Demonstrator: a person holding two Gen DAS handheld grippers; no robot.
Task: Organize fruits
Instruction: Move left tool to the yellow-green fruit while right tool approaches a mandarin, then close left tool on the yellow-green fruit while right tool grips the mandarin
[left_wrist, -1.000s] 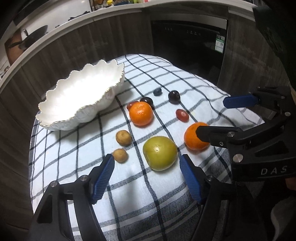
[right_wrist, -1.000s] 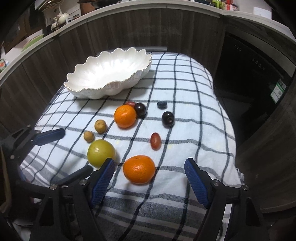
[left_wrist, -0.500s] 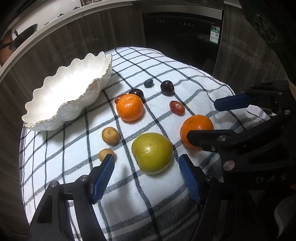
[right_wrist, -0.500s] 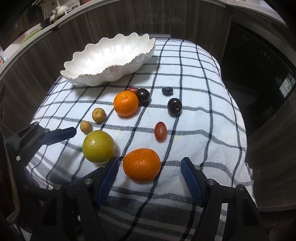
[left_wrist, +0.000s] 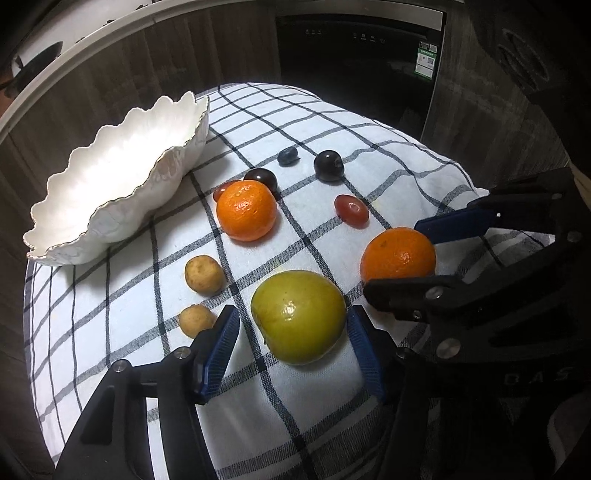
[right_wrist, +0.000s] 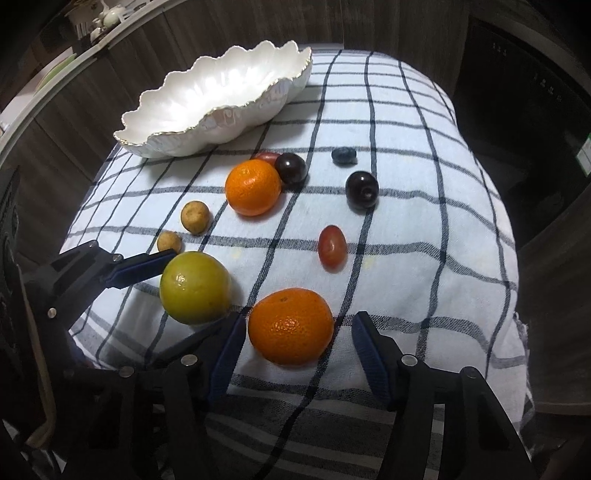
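Observation:
A yellow-green apple (left_wrist: 298, 316) lies on the checked cloth between the open fingers of my left gripper (left_wrist: 293, 345); the pads stand beside it with small gaps. It also shows in the right wrist view (right_wrist: 195, 287). My right gripper (right_wrist: 297, 350) is open around the near orange (right_wrist: 291, 325), not pressing it. A second orange (right_wrist: 253, 187) lies mid-cloth. The empty white scalloped bowl (right_wrist: 177, 144) stands at the back left.
Two small brown fruits (right_wrist: 195, 216) (right_wrist: 169, 242), two dark plums (right_wrist: 291, 168) (right_wrist: 362, 190), a blueberry (right_wrist: 343, 155) and red grape tomatoes (right_wrist: 332, 246) lie on the cloth (right_wrist: 424, 229). Dark wood cabinets and a black appliance (left_wrist: 354, 55) stand beyond the table.
Both grippers have moved forward and down. The apple now lies between the left fingers and the near orange between the right fingers. The fruits have not moved.

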